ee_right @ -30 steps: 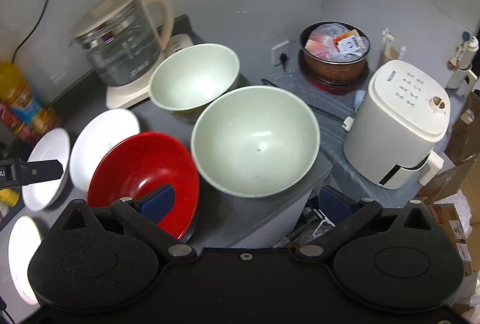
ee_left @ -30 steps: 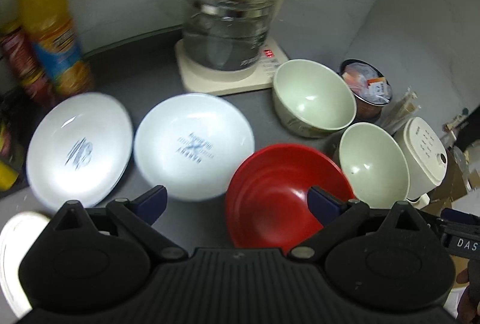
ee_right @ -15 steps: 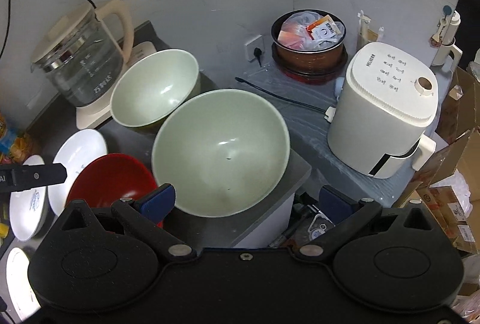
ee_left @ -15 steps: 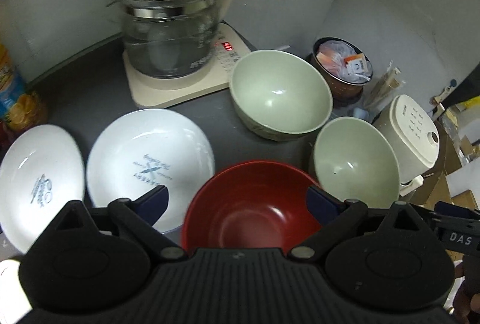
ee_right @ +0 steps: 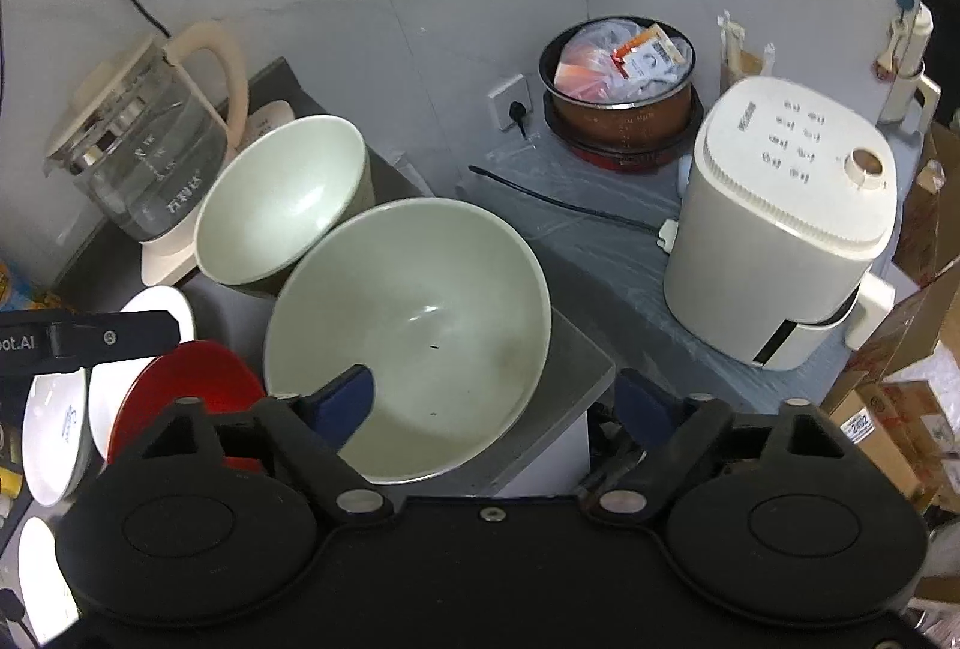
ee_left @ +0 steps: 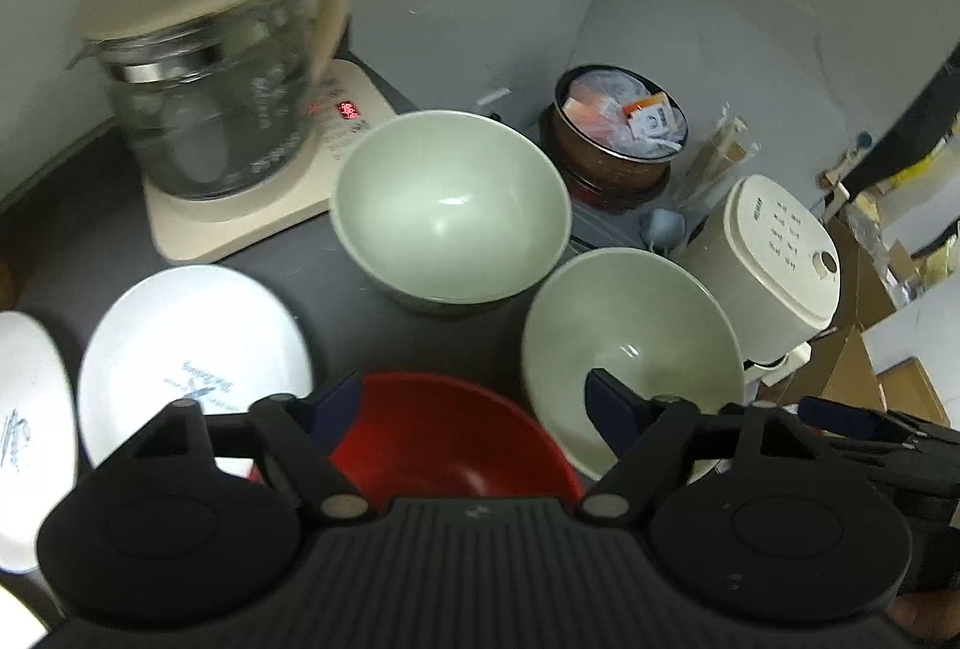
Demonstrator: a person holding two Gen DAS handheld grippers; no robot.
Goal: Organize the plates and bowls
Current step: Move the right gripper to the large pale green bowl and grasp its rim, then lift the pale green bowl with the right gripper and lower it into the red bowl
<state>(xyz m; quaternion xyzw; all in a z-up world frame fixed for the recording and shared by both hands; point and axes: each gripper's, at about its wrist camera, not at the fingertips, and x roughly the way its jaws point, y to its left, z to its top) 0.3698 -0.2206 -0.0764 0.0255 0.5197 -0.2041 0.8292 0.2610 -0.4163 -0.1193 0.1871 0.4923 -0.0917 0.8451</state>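
Hovering above the dark counter [ee_left: 78,229], both tools are spread wide and grip nothing. The left gripper [ee_left: 474,400] straddles the red bowl [ee_left: 444,439]; the right gripper [ee_right: 501,397] sits over the near green bowl [ee_right: 414,313], one finger above its inside and the other beyond its rim, probably lining up a rim grasp for nesting. The far green bowl [ee_left: 450,205] stands just beside the kettle [ee_left: 210,66]. Two white plates [ee_left: 192,361] lie apart at left, unstacked.

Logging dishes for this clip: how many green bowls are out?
2. One green bowl sits beside the kettle; the other sits at the counter corner, below the right claw. None looks hidden.
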